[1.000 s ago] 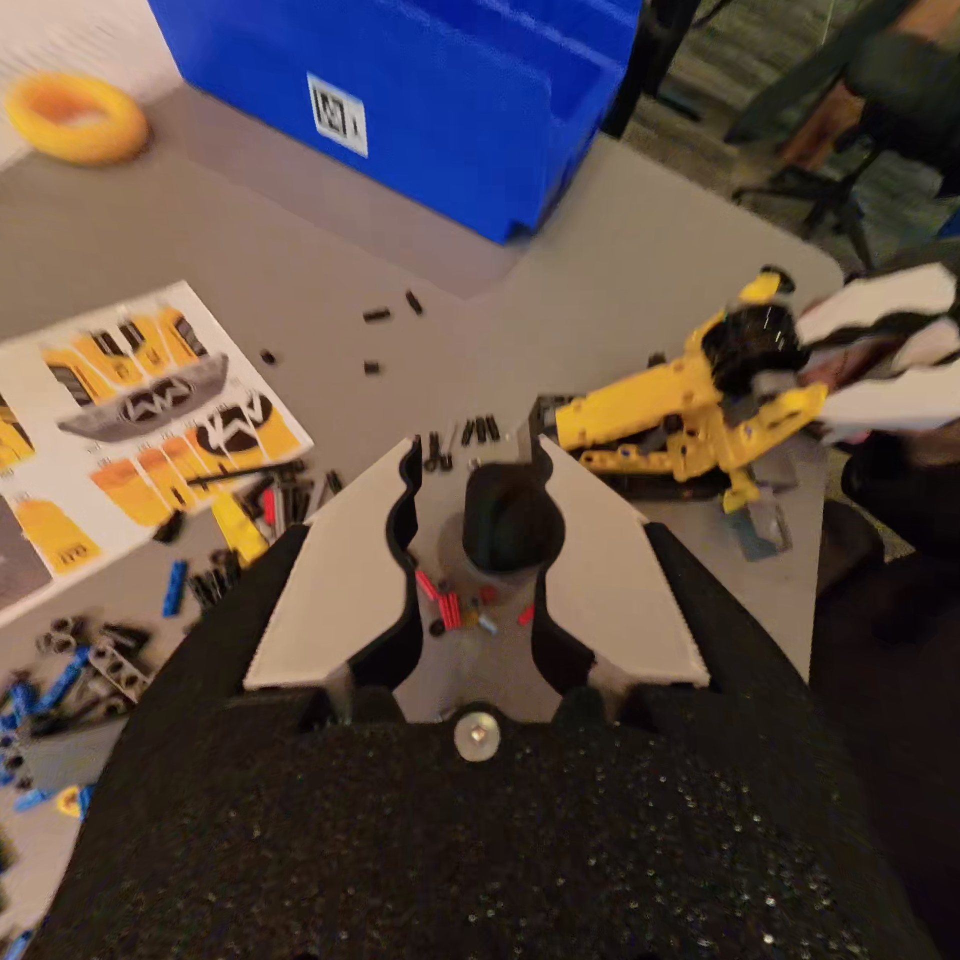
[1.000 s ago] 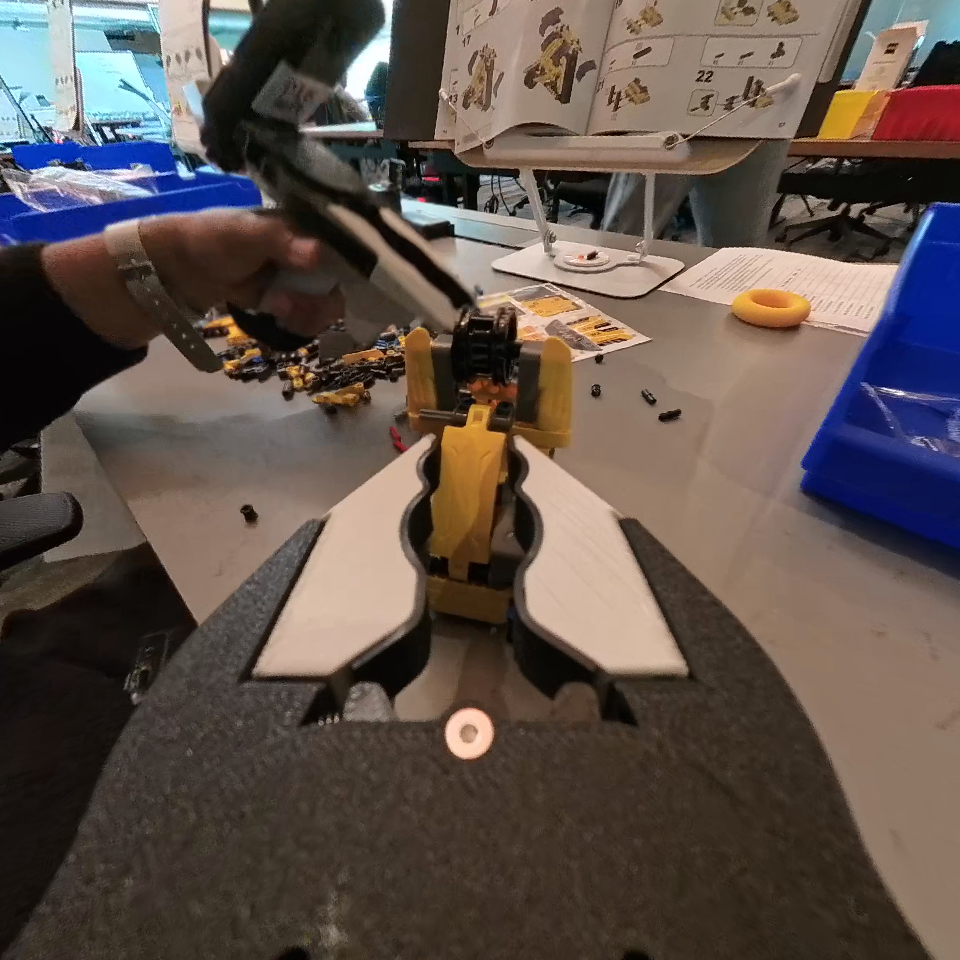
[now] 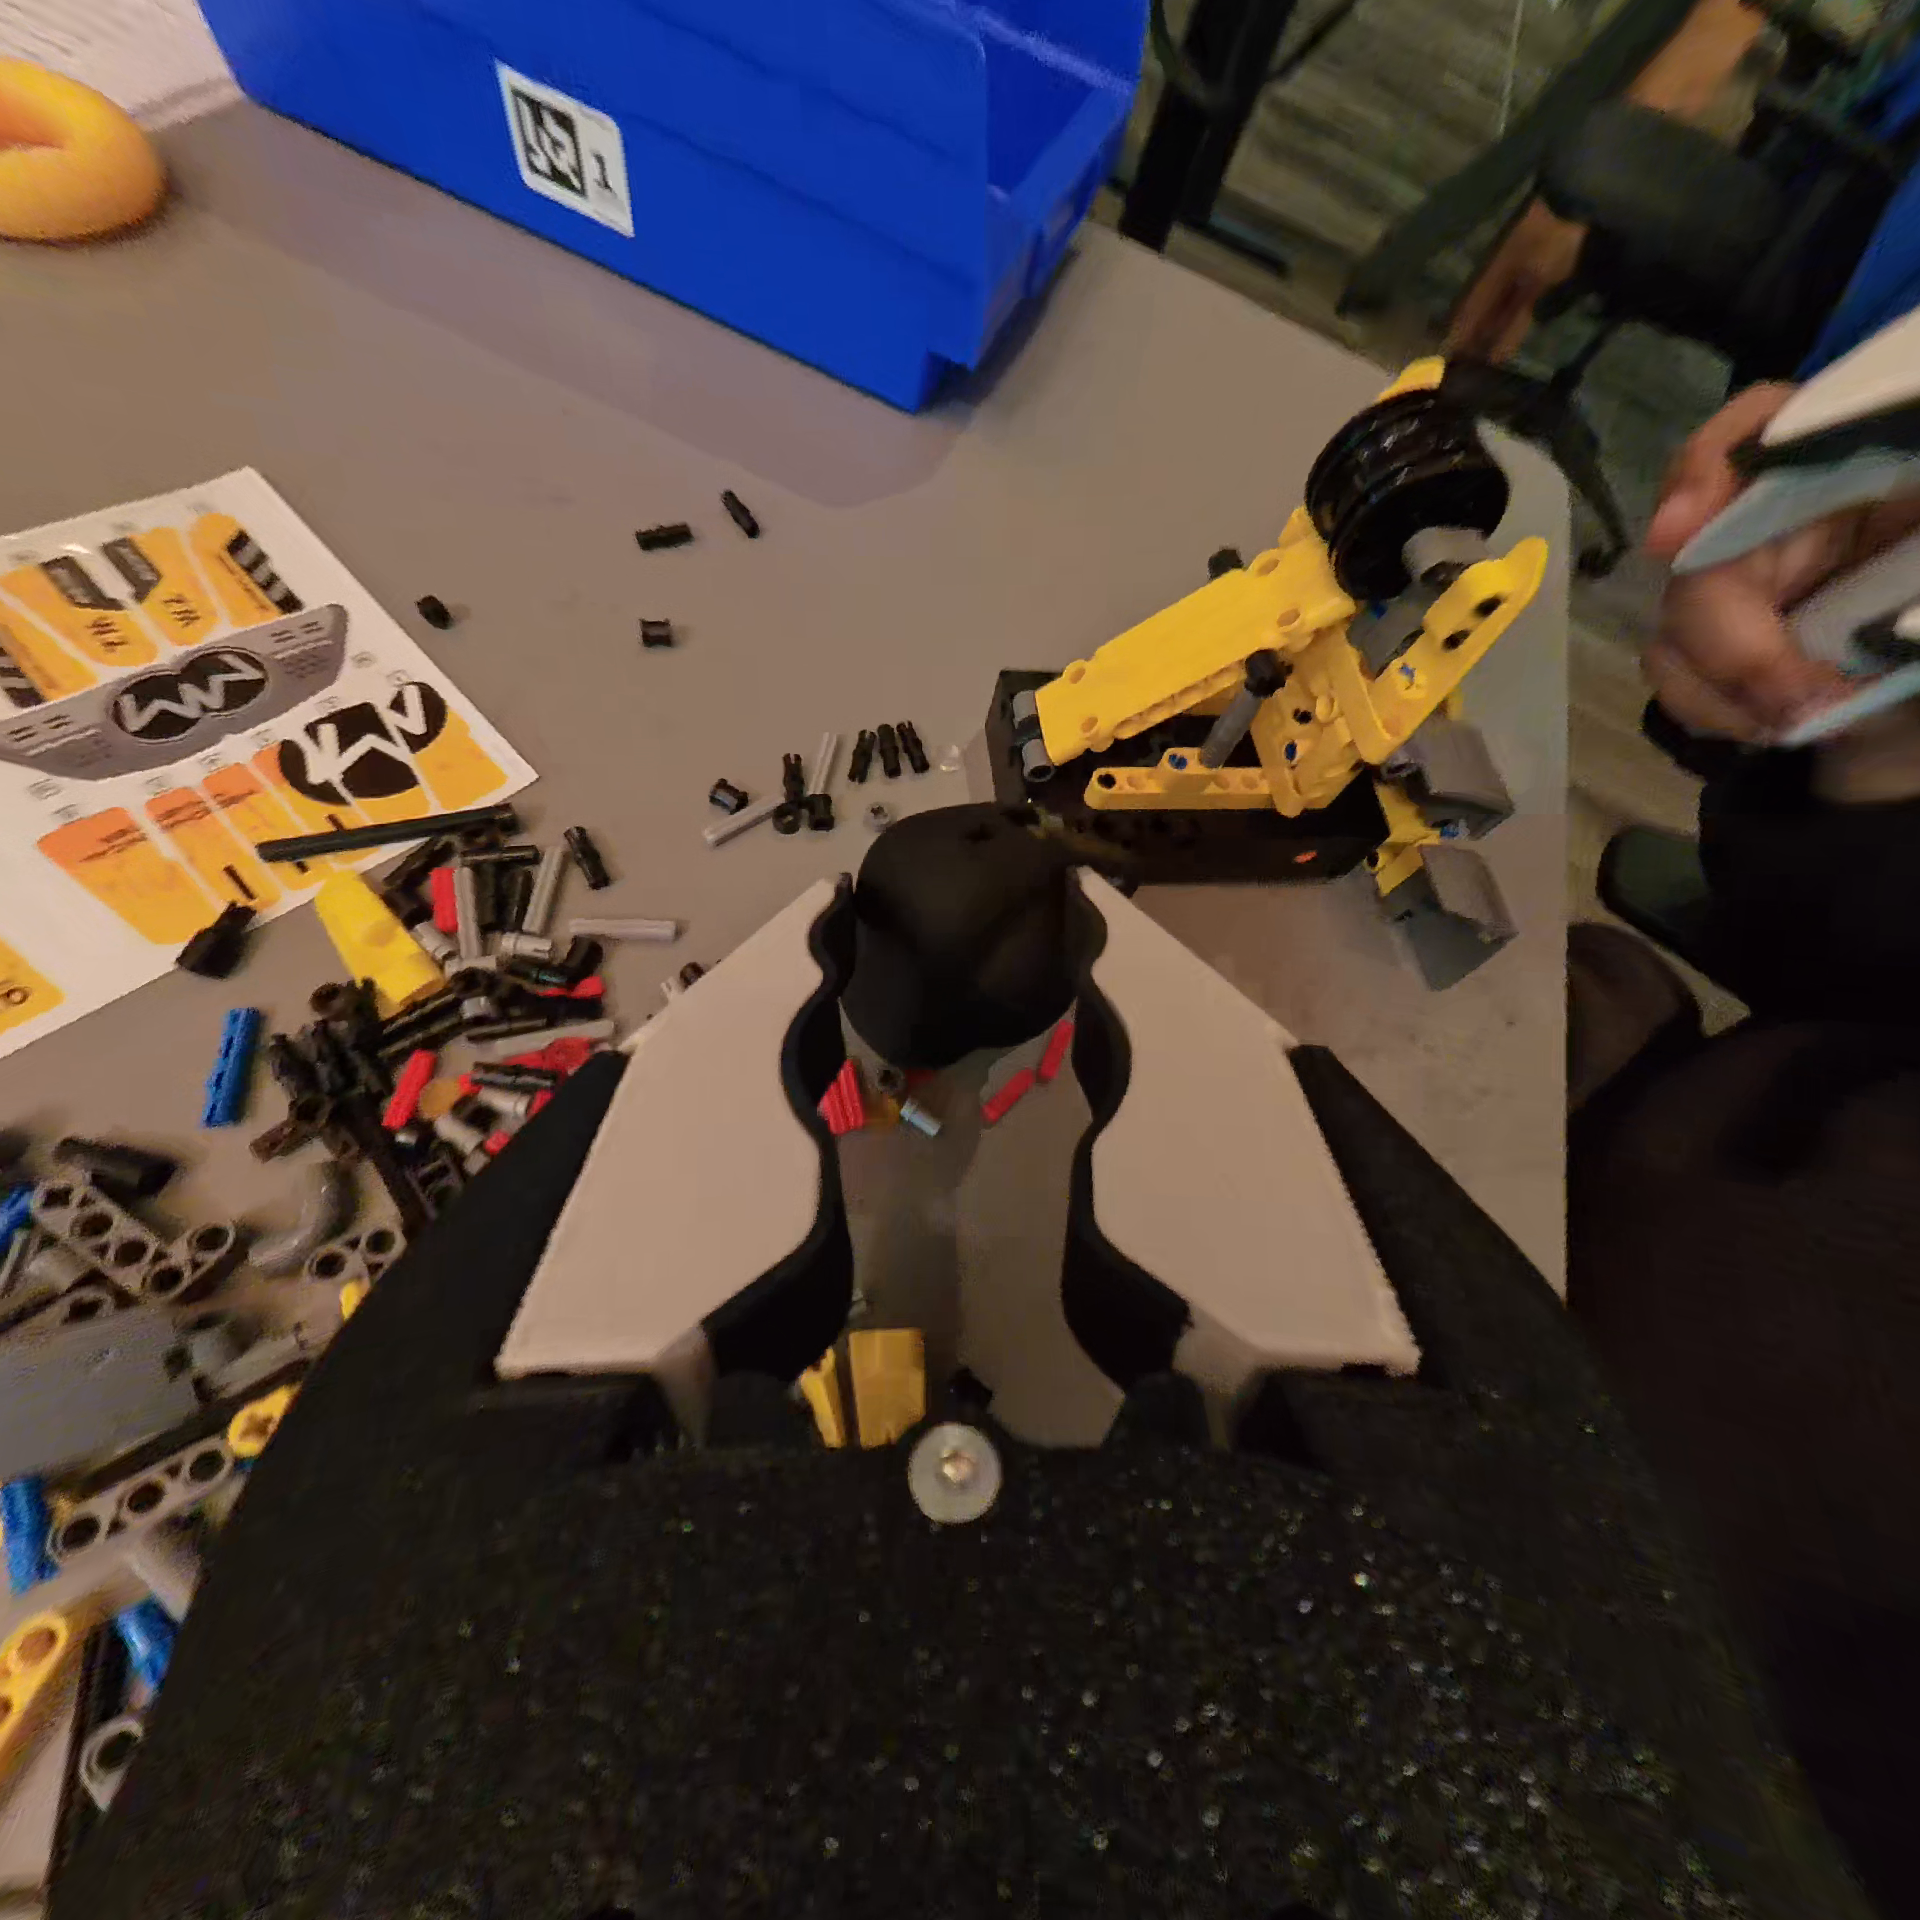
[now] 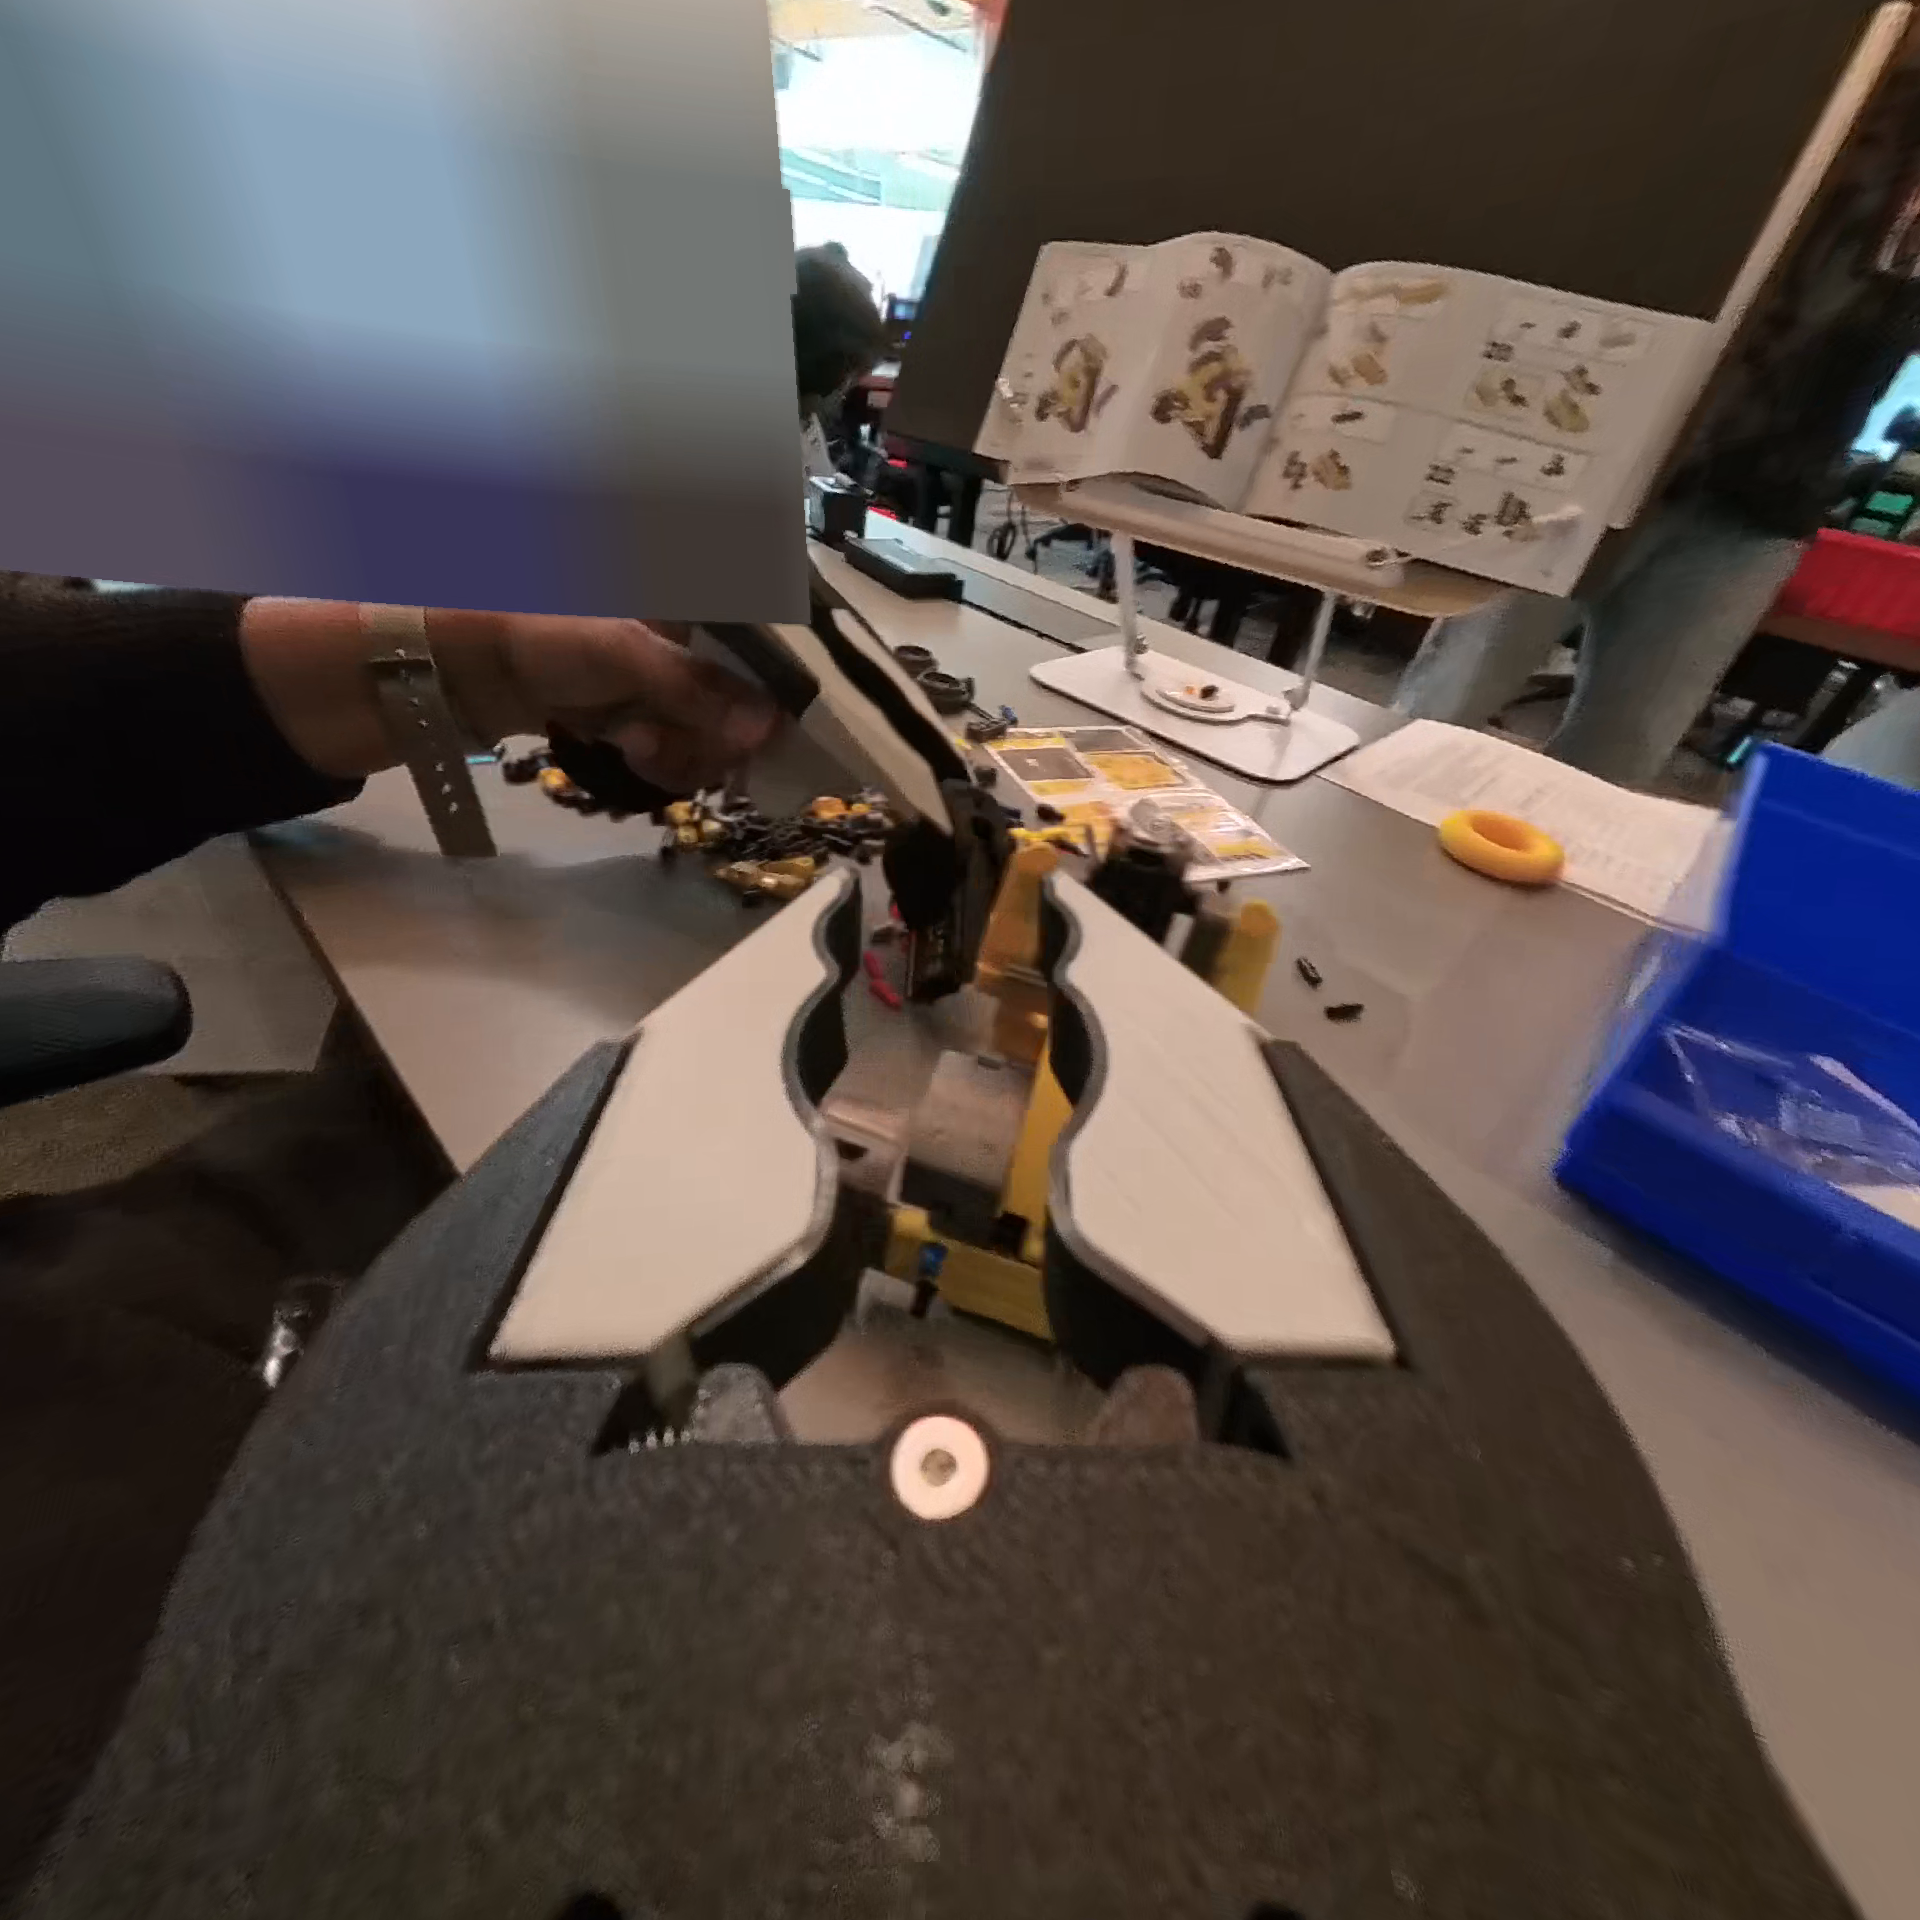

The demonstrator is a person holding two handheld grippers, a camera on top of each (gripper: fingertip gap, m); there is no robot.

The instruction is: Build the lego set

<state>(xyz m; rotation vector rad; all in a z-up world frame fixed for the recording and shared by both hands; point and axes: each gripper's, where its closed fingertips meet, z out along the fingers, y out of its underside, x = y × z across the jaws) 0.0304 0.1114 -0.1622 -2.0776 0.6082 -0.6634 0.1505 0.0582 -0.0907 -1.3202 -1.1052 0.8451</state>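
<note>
My left gripper (image 3: 958,894) is shut on a black wheel (image 3: 961,956), held just above the table. The wheel sits at the near corner of the yellow and black brick model (image 3: 1247,675); I cannot tell if they touch. The model rests on the table near its right edge, with another black wheel (image 3: 1403,499) raised at its far end. The right gripper (image 3: 1829,540) is off to the model's right, in a hand, clear of it. In the right wrist view my right gripper (image 4: 951,883) is open, and the model (image 4: 1023,1039) shows below the gap. The left gripper (image 4: 925,790) shows there too.
A pile of loose small parts (image 3: 468,987) and a sticker sheet (image 3: 208,727) lie at the left. A blue bin (image 3: 727,156) and a yellow ring (image 3: 62,156) are at the back. An open booklet on a stand (image 4: 1299,416) stands farther off. The table edge (image 3: 1558,1039) is close on the right. There is about 15 cm between the tips of the two grippers.
My right gripper has come off the yellow model and pulled back. The model now rests on the table. My left gripper has carried the black wheel up to the model.
</note>
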